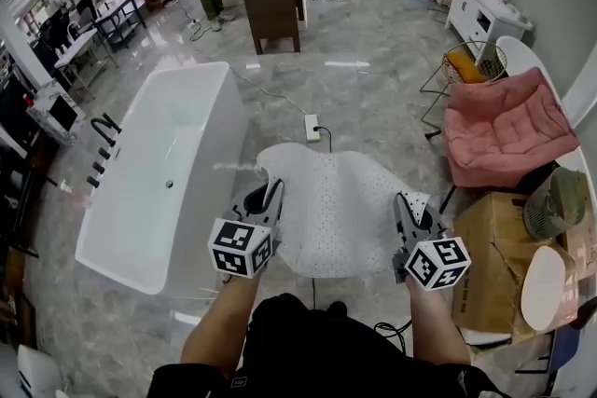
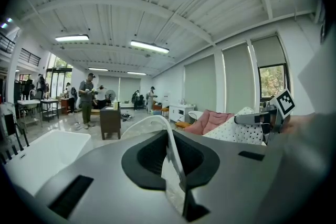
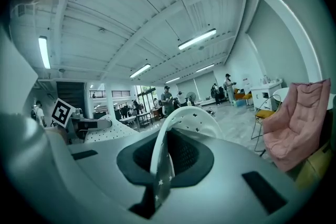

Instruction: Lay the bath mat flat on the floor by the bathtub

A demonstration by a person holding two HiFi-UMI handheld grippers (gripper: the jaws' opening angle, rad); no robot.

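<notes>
Bath mat (image 1: 336,210) (white, perforated, limp) is held up between the two grippers, just right of the bathtub (image 1: 159,172) and not yet on the floor (image 1: 373,89).

Left gripper (image 1: 270,197): jaws closed tight on the near-left edge, and its own view shows the thin mat (image 2: 173,160) pinched between them.

Right gripper (image 1: 408,206): jaws likewise clamped on the near-right edge, with the mat (image 3: 159,165) arching up out of the pinch.

The far edge sags and curls away from the person. I cannot tell whether it touches the floor.

A power strip (image 1: 312,127) lies on the floor beyond it.

Step in hand, as I read it: carrying and spreading, before laying. The next move likely calls for lowering both grippers together, far edge down first, with the mat taut and parallel to the tub and short of the power strip. The jaws can then let go.
</notes>
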